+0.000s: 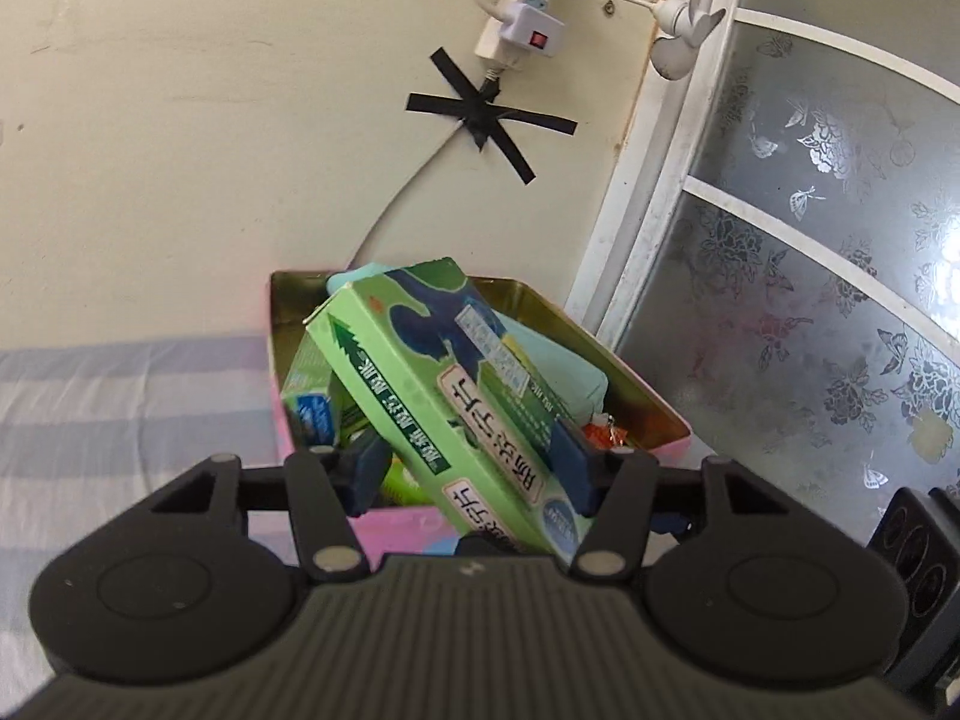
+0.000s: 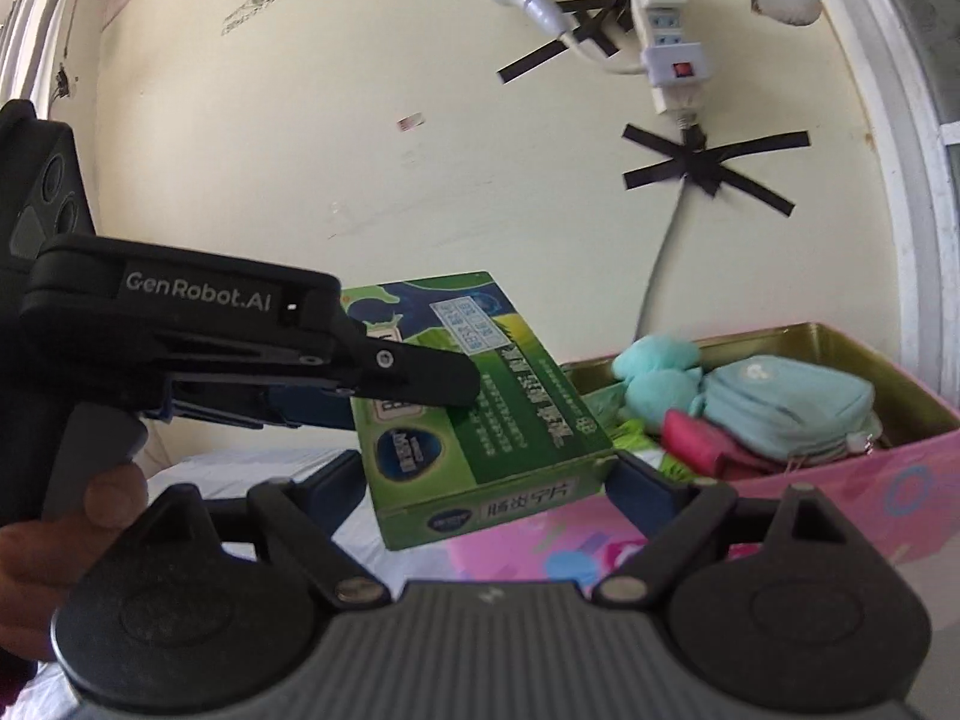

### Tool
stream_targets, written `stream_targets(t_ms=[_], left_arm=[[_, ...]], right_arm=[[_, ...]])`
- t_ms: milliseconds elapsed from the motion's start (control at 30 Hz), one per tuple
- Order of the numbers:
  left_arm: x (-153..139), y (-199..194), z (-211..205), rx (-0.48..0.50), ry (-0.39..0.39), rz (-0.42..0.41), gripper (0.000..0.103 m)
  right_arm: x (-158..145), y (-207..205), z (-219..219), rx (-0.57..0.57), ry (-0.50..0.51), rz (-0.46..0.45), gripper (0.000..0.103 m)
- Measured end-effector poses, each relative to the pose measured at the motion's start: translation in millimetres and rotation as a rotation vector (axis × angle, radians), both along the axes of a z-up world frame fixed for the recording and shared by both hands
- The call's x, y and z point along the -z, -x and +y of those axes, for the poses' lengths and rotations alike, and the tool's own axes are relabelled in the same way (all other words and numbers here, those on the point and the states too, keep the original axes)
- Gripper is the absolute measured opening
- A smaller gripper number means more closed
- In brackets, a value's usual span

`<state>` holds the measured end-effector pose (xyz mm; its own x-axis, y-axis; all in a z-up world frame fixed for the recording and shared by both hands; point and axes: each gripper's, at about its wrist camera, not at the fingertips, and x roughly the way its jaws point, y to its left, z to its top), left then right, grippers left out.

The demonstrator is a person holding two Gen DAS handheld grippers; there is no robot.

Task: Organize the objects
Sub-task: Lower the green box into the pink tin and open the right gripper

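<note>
- The green rectangular cardboard medicine box [image 2: 480, 414] hangs in the air just short of the pink metal tin with a gold lining [image 2: 918, 456], clamped by the left gripper [image 1: 468, 468] across its width.
- The right gripper [image 2: 486, 486] stands wide apart around the box's near corner; whether its blue pads [image 2: 645, 489] touch the carton cannot be told.
- Risk: the box is tilted and held near one end, so it may pivot or slip.
- Risk: the tin already holds a light blue fabric pouch [image 2: 792, 408], a teal plush toy [image 2: 657, 369] and a red item [image 2: 696, 435]; a box dropped on them may perch or slide out.
</note>
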<state>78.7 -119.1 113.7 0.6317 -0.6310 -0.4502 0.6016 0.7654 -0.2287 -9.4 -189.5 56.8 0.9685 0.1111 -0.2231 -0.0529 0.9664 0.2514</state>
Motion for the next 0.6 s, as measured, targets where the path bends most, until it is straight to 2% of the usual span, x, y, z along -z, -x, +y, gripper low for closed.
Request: stream_targets(t_ms=[100,133,200,267,300,400,433,600], left_arm=[[0.3,-31.3,-33.1,-0.015,-0.063,-0.035,0.066],[1.5,-40.2,-43.2,-0.028,-0.092,-0.061,0.072],[6.6,-54.1,-61.8,-0.098,-0.167,-0.129,0.08],[13.8,-65.6,-79.3,-0.196,-0.272,-0.184,0.082],[16.7,-68.7,-82.3,-0.221,-0.291,-0.184,0.082],[24.7,-72.3,-77.5,-0.247,-0.28,-0.141,0.086],[27.2,-72.2,-74.6,-0.264,-0.29,-0.128,0.09],[25.6,-65.5,-59.7,-0.334,-0.302,-0.103,0.091]], right_arm=[[-2.5,-26.6,-25.8,0.067,-0.002,0.024,0.09],[-1.1,-40.9,-35.8,0.086,-0.001,0.043,0.09],[3.6,-69.2,-48.9,0.168,0.034,0.055,0.092],[12.7,-96.9,-58.3,0.233,0.095,0.081,0.099],[17.7,-104.3,-63.1,0.247,0.102,0.093,0.099],[29.5,-105.1,-81.3,0.242,0.034,0.135,0.1],[28.9,-101.8,-85.6,0.25,0.018,0.124,0.101],[26.9,-90.3,-88.5,0.277,0.006,0.103,0.102]])
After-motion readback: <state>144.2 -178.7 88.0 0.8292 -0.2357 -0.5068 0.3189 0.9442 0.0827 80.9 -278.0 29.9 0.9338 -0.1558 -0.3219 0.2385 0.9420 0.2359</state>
